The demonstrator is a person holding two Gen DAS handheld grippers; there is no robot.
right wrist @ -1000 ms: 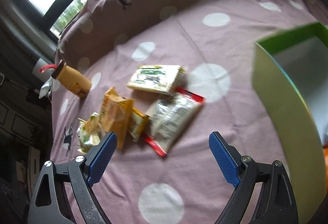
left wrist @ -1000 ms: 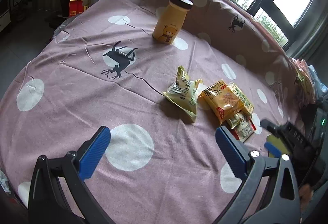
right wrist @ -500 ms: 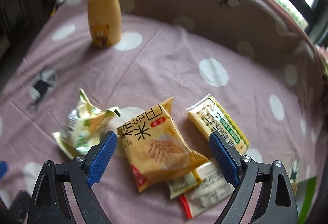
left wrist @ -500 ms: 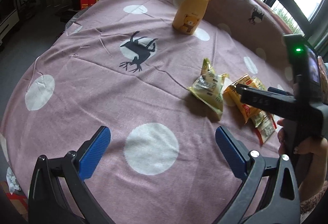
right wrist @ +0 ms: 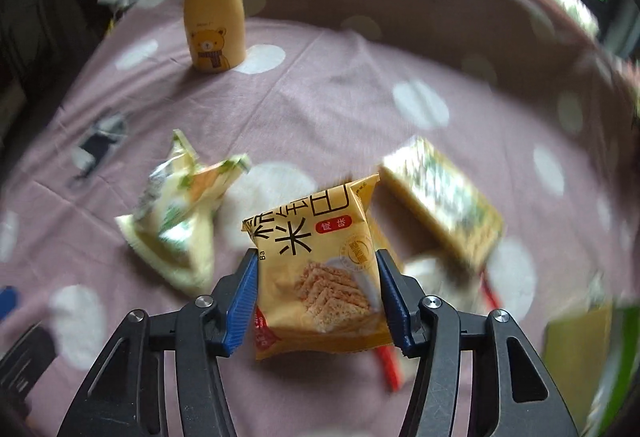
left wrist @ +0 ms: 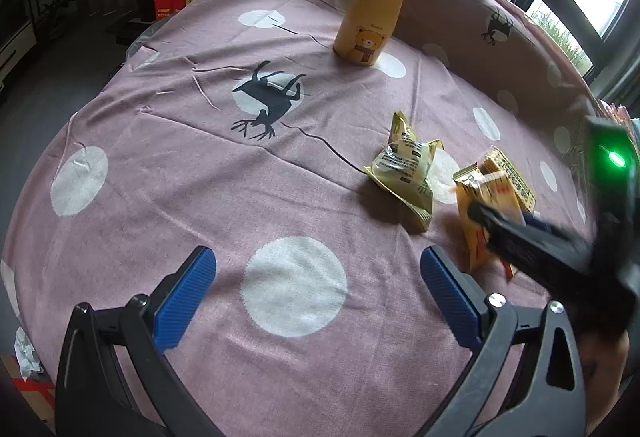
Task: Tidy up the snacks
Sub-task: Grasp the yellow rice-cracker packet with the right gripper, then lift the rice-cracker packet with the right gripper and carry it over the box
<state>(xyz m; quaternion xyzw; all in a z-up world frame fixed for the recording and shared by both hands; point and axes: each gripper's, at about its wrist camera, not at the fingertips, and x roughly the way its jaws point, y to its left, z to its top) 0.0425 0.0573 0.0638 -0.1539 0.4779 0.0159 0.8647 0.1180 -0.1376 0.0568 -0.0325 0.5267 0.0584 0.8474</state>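
Note:
My right gripper (right wrist: 316, 297) is shut on an orange rice-cracker packet (right wrist: 320, 269), its blue pads pressing both sides; the packet also shows in the left wrist view (left wrist: 480, 221), tilted up. A pale yellow-green crumpled packet (right wrist: 180, 221) lies to its left, also seen in the left wrist view (left wrist: 406, 169). A green-and-yellow cracker pack (right wrist: 444, 201) lies to the right, with a red-edged packet (right wrist: 432, 277) partly hidden under the held one. My left gripper (left wrist: 316, 289) is open and empty above the pink spotted cloth, left of the snacks.
A yellow bear bottle (left wrist: 370, 23) with a red loop stands at the far side, also in the right wrist view (right wrist: 212, 17). A green box edge (right wrist: 608, 349) shows at the right. The cloth-covered table (left wrist: 160, 165) drops off at the left, with floor clutter beyond.
My right gripper swung from the box over to the snacks, closed on the orange rice-cracker packet and tilted it up. My left gripper stayed open and shifted its view slightly.

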